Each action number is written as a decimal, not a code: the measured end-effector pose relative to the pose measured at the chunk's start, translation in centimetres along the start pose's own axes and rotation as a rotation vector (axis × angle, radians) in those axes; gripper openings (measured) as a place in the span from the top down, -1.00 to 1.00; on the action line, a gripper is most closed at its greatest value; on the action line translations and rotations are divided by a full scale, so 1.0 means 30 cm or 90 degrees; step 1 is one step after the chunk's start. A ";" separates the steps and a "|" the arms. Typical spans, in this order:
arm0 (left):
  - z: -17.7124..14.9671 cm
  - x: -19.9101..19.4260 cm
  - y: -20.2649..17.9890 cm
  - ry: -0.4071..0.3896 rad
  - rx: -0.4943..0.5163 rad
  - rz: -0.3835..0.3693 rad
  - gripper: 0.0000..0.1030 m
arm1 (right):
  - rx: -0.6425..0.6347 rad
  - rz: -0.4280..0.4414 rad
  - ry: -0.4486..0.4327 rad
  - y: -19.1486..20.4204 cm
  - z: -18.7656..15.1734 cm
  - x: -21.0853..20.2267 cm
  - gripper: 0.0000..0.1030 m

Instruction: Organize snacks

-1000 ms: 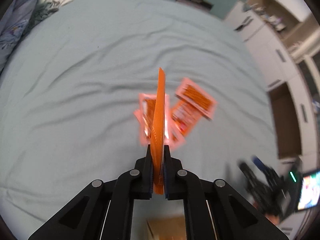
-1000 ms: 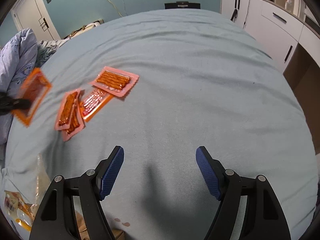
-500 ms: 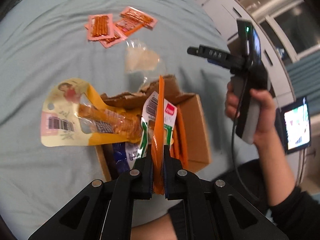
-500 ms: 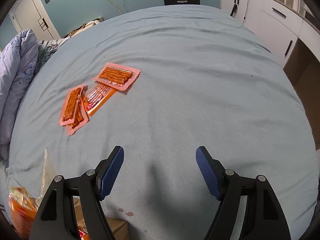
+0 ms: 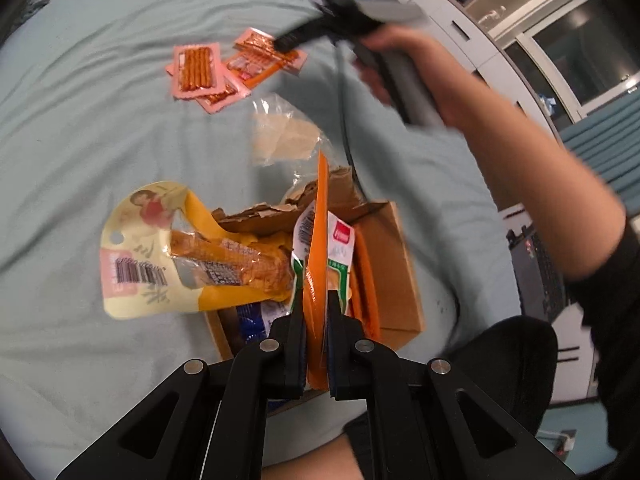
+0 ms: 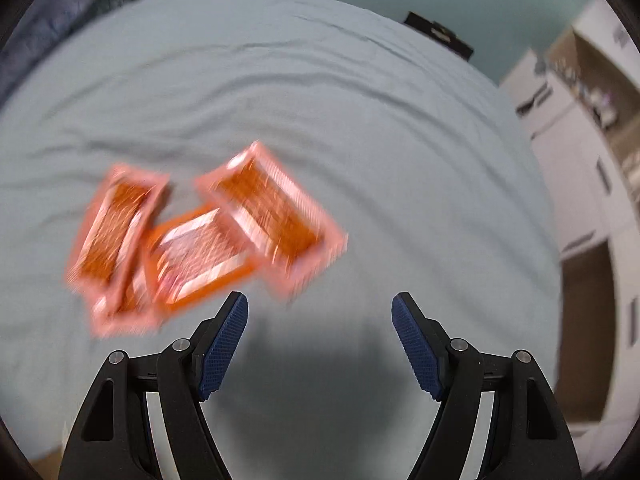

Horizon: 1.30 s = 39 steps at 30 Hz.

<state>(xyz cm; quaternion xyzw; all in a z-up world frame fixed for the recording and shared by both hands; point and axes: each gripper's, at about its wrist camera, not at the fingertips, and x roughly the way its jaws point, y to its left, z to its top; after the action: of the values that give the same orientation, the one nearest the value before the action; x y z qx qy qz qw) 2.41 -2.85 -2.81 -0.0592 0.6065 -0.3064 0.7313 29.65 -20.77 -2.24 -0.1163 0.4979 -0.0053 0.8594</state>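
Drop step: left gripper (image 5: 317,320) clamps orange packet (image 5: 317,256) over cardboard box (image 5: 400,264).
Next: release; right gripper (image 6: 320,308), wide and empty, nears loose packets (image 6: 200,240).

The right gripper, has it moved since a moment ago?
Yes. The right gripper has swung toward the orange snack packets, which now lie just beyond its open jaws on the bed.

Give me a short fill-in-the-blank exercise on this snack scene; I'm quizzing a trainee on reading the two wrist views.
1. The left hand-held gripper is shut on an orange ____.
2. That packet hangs over a ____ box.
3. The right hand-held gripper is ____ and holds nothing.
4. The loose snack packets lie on the pale blue ____.

Missing words: packet; cardboard; open; bedsheet
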 end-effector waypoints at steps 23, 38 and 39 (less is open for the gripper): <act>-0.001 -0.043 0.057 -0.019 -0.053 -0.004 0.60 | -0.063 0.116 0.102 0.088 -0.162 -0.038 1.00; -0.004 -0.292 0.178 -0.225 -0.138 0.120 -0.56 | -0.090 0.045 0.067 0.045 -0.283 -0.166 0.55; -0.002 -0.288 0.187 -0.223 -0.142 0.126 -0.56 | -0.098 0.026 0.063 0.057 -0.274 -0.146 0.54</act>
<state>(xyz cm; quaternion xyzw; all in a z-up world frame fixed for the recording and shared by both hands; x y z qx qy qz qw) 3.79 6.18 1.96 -0.1323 0.5036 -0.1491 0.8406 20.22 -20.17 -2.78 -0.1718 0.5407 0.0447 0.8223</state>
